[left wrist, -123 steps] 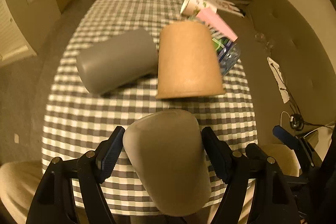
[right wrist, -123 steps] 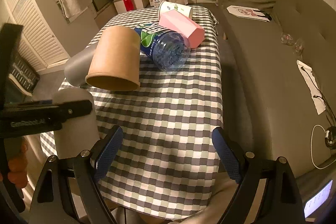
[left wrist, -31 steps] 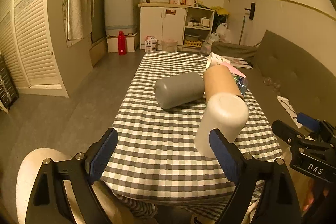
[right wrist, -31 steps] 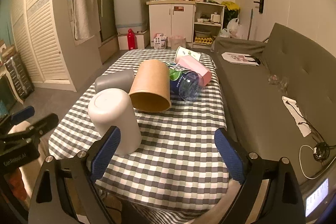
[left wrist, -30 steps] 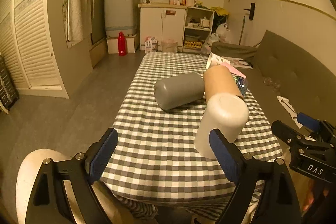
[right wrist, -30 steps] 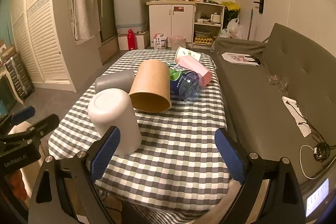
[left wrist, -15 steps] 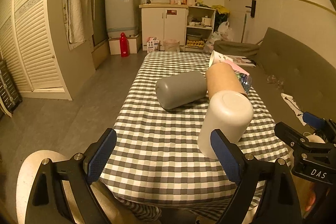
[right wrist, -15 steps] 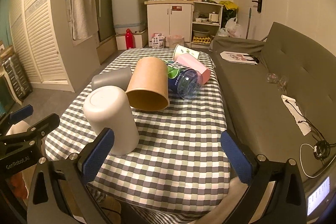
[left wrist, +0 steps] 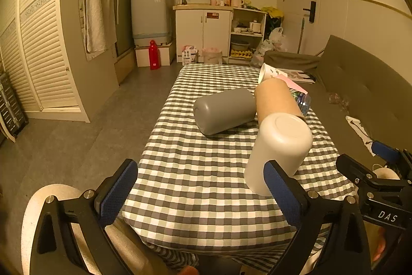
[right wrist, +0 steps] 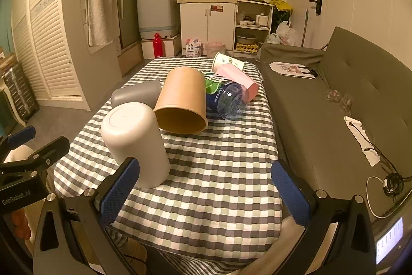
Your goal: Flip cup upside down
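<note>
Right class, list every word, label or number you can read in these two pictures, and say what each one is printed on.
"DAS": on the right gripper, seen from the left camera.
"GenRobot.AI": on the left gripper, seen from the right camera.
Water bottle label: too blurred to read.
Printed paper cup: too small to read.
Red sticker on the white cabinet: too small to read.
White cup: no text.

cup [right wrist: 135,142] on table [right wrist: 219,172] | paper tub [right wrist: 181,101] behind | bottle [right wrist: 226,98] right

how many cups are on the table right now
5. White cup upside down at the near left; grey cup on its side behind it; brown paper cup on its side mid-table; pink cup and printed paper cup lying farther back. More may be hidden.
</note>
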